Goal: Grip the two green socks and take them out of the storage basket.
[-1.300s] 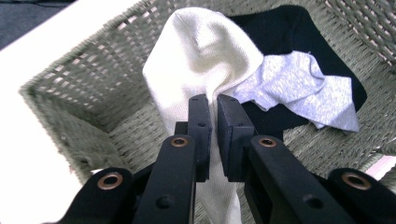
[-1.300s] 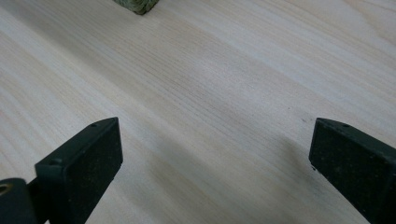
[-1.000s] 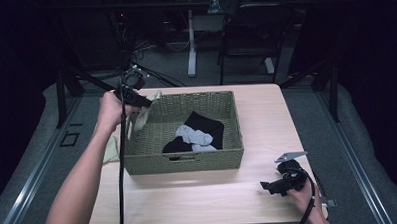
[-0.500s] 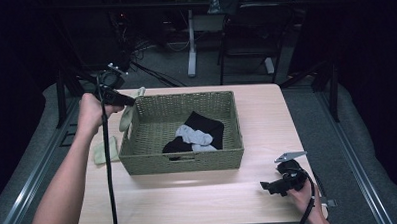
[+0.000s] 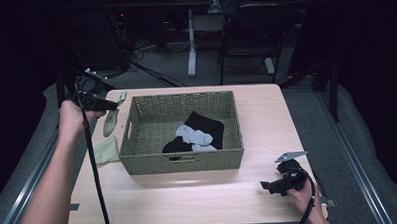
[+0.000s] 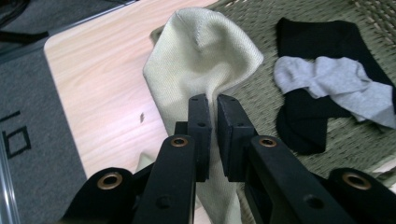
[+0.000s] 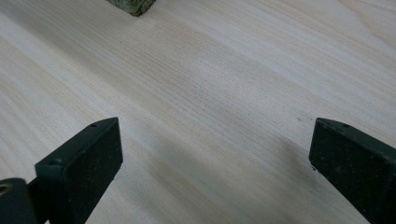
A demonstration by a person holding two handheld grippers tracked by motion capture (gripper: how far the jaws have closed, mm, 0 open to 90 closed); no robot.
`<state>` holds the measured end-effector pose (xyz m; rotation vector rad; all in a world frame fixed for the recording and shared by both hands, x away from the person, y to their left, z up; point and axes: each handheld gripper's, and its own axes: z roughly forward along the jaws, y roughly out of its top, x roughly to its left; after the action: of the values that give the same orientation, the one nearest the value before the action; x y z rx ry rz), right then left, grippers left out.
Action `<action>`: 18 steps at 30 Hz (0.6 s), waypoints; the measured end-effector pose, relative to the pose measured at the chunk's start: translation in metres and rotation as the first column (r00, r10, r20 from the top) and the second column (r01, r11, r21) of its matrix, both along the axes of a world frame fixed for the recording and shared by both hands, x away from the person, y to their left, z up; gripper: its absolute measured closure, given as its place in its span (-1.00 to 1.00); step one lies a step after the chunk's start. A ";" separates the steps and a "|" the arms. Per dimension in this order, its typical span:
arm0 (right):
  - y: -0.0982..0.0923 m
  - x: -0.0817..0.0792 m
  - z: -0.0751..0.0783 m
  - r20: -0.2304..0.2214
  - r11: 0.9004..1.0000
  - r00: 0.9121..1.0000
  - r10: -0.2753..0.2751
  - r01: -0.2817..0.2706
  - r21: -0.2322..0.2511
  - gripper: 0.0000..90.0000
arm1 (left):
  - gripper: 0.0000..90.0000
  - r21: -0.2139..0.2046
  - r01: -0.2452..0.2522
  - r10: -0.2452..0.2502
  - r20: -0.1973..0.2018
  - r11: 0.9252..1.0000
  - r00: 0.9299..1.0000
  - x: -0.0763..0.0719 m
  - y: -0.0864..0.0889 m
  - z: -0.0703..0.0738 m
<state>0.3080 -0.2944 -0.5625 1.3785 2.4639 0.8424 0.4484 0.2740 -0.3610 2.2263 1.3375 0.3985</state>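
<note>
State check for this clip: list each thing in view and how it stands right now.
Left claw: shut on the cream sock.
Cream sock: pinched, hanging beside the basket.
Second cream sock: lying flat on the table.
Basket: upright, holding socks.
Black sock: lying in the basket.
Grey sock: lying on it.
Right claw: open, empty.

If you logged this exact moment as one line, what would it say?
left tongs: shut on cream sock, left of basket | right tongs: open over table | basket: black sock, grey sock
</note>
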 end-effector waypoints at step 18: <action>0.000 -0.001 0.001 0.000 1.000 1.000 0.003 -0.003 0.003 -0.96 | 0.88 0.018 -0.131 0.132 -0.046 0.991 0.990 -0.009 0.042 -0.051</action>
<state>0.3071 -0.2948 -0.5619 1.3755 2.4663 0.8467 0.4397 0.3163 -0.4122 2.1789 1.5164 0.4066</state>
